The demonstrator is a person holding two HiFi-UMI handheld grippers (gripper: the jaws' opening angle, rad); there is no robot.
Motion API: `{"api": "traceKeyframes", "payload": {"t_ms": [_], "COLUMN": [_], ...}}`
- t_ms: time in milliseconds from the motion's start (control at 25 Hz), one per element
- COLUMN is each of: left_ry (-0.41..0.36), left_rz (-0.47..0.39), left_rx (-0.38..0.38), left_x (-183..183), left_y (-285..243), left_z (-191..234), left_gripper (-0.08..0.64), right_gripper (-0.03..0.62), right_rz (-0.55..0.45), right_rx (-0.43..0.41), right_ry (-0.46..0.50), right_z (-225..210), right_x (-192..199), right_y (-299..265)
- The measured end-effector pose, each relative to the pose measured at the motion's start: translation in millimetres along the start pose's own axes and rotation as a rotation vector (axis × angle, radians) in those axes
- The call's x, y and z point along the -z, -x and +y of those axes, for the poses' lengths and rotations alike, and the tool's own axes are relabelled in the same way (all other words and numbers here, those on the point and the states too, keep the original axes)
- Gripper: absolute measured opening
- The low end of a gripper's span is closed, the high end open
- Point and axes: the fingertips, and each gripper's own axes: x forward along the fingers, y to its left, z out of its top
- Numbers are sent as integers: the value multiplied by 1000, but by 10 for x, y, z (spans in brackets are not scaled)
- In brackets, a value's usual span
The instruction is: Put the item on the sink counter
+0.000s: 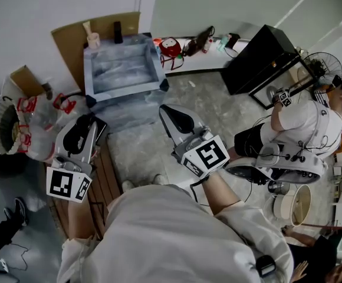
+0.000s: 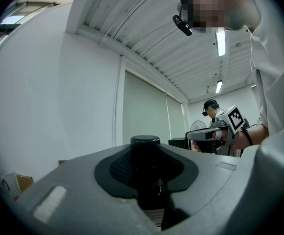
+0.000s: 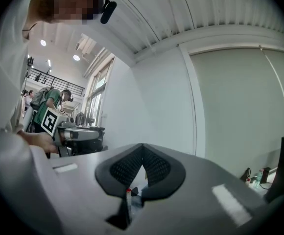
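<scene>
The dark bottle (image 2: 145, 142) is seen clamped in the left gripper (image 1: 84, 131); in the left gripper view its round cap stands up between the two pads, which are closed against its sides, and a strip of pale label is glimpsed low down; the bottle is held upright, off any surface. From the head view the bottle itself cannot be made out.

The right gripper (image 3: 142, 153) is carried at 3 o'clock of the left one; its pads are pressed together at the tips and nothing is pinched between them.

The sink (image 1: 94, 75) is found at 12 o'clock of the left gripper, well apart from it; its blue-grey basin is shown open to the camera. On the sink worktop (image 1: 137, 39), along the far rim, a beige cup (image 1: 92, 40) is stood at 11 o'clock of the basin, with a black block (image 1: 118, 32) just beside it at 12 o'clock; brown cardboard (image 1: 71, 37) is leaned behind them.

A red item (image 1: 171, 47) is noted at 2 o'clock of the sink; a black cabinet (image 1: 264, 56) and a fan (image 1: 323, 65) are seen further round at 3 o'clock. A second person (image 1: 303, 119) is caught at the right.
</scene>
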Motion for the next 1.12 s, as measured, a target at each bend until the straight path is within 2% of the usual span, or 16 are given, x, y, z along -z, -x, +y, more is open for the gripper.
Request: {"api": "traceKeyframes", "payload": {"t_ms": [360,840,1120], "left_ry": [4,7,11], "left_rz": [0,8,7], "left_rx": [17,83,92], "left_x": [-6,42,63], "left_y": [13,74,-169], "left_z": [148,389,488], "left_gripper": [103,103,103], "right_gripper": [5,5,5], "right_rz": [8,12,13], "right_rx": [13,69,82], "right_ry": [18,34,40], "right_z": [73,320,129], "right_x": [-19,-12,-9], "right_y": [-126,-303,-414]}}
